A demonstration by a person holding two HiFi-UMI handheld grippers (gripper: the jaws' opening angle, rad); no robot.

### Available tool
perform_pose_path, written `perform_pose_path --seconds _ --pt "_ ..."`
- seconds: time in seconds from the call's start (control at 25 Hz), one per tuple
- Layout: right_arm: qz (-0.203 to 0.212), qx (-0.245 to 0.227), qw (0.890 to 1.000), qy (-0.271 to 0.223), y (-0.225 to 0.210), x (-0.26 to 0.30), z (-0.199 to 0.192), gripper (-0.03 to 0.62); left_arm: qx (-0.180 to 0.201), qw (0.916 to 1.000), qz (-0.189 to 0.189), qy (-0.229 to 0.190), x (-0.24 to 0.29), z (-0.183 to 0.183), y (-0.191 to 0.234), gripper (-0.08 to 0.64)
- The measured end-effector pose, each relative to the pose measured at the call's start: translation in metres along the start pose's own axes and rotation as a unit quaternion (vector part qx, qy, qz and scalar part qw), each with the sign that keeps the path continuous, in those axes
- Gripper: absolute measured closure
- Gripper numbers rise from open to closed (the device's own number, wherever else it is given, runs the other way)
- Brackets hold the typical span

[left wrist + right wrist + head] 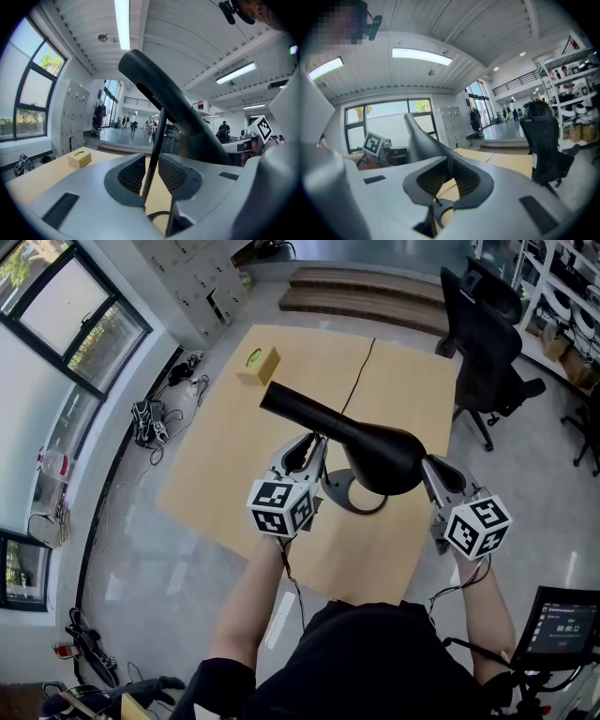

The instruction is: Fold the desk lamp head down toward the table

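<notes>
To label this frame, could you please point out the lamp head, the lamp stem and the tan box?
lamp head (382, 460): head view, wide shade end.
lamp stem (157, 137): left gripper view, middle of rod.
tan box (260, 363): head view, top face.

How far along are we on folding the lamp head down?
Done: the left gripper is shut on the thin lamp stem, above the base. In hand: the right gripper, jaws shut and empty, sits beside the wide end of the lamp head; contact is unclear. Left: the head is up off the table, so the fold itself remains.
</notes>
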State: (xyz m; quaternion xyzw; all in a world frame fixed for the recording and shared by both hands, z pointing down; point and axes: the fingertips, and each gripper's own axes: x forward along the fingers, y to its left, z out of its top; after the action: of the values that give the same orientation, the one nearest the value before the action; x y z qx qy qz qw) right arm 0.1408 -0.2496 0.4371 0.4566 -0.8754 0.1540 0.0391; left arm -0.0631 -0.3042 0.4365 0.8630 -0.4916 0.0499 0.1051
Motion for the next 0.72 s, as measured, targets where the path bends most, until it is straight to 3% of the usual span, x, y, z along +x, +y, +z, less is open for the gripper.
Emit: perform_pose_path --seconds 0.2,0.72 --pt "0.001 0.003 1.000 0.001 0.001 0.000 0.000 0.554 -0.001 1.0000 -0.001 0.000 0.001 0.001 -0.002 0.489" --pt "0.005 0.012 1.000 0.010 0.003 0.007 -0.012 0.554 0.001 1.0000 -0.001 0.006 0.001 -0.003 -0.002 0.491"
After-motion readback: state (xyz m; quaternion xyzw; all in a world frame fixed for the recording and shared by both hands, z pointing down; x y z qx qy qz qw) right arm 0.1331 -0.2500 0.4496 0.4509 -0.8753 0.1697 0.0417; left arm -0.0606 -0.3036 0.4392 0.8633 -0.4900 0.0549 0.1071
